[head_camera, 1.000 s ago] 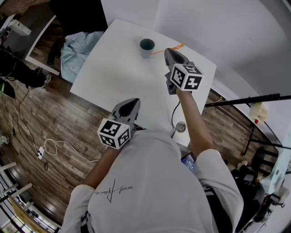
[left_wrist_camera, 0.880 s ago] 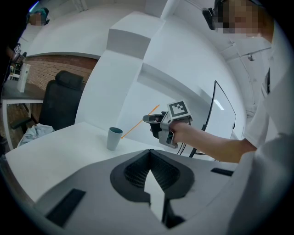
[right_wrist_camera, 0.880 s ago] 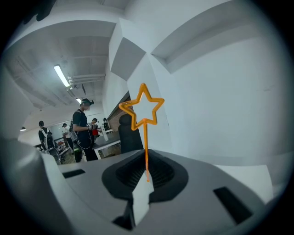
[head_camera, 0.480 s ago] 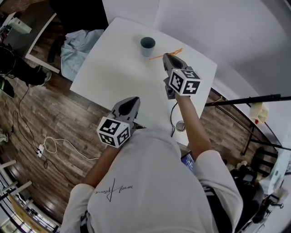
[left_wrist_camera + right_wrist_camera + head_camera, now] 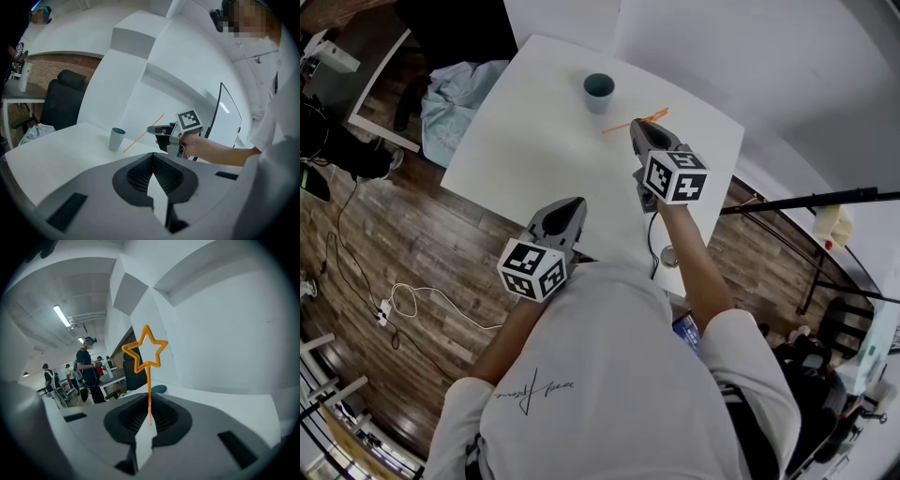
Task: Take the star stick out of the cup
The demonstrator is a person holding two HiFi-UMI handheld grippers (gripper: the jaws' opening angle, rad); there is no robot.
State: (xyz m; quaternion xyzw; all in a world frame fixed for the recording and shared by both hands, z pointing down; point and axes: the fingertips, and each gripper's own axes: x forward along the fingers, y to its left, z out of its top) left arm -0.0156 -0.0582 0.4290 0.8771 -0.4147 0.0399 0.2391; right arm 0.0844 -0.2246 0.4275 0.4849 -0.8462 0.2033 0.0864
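Jaws on the right tool [image 5: 149, 423] are closing on the star stick [image 5: 146, 352], pinching its shaft. The star end is standing up past the tips in the right gripper view.

From the head view, the right tool [image 5: 639, 127] is hanging over the far right part of the counter [image 5: 534, 131]. The star stick [image 5: 617, 127] is running crosswise at its tip as a thin orange line, one end pointing toward the cup [image 5: 599, 91]. The stick is sitting fully outside the cup, near it but not touching.

The left gripper view is showing the same: star stick [image 5: 140, 136] slanting, low end just beside the cup [image 5: 116, 139], high end above the right tool [image 5: 157, 132]. Can't tell whether the low end is touching the counter.

The cup is standing upright on the counter, grey wall, teal rim. In the right gripper view the cup [image 5: 158, 389] is peeking over the tool body, rim only.

Left tool [image 5: 152, 157]: jaws are pressing together, nothing between them. In the head view the left tool [image 5: 572, 208] is hovering at the counter's near edge, well apart from cup and stick.

Further out:
- light blue cloth [image 5: 455, 94] is lying beside the counter's left edge
- white cable [image 5: 408, 302] is trailing across the wood floor [image 5: 384, 234]
- black chair [image 5: 63, 101] is sitting behind the counter
- several people [image 5: 86, 369] are standing in the background of the right gripper view
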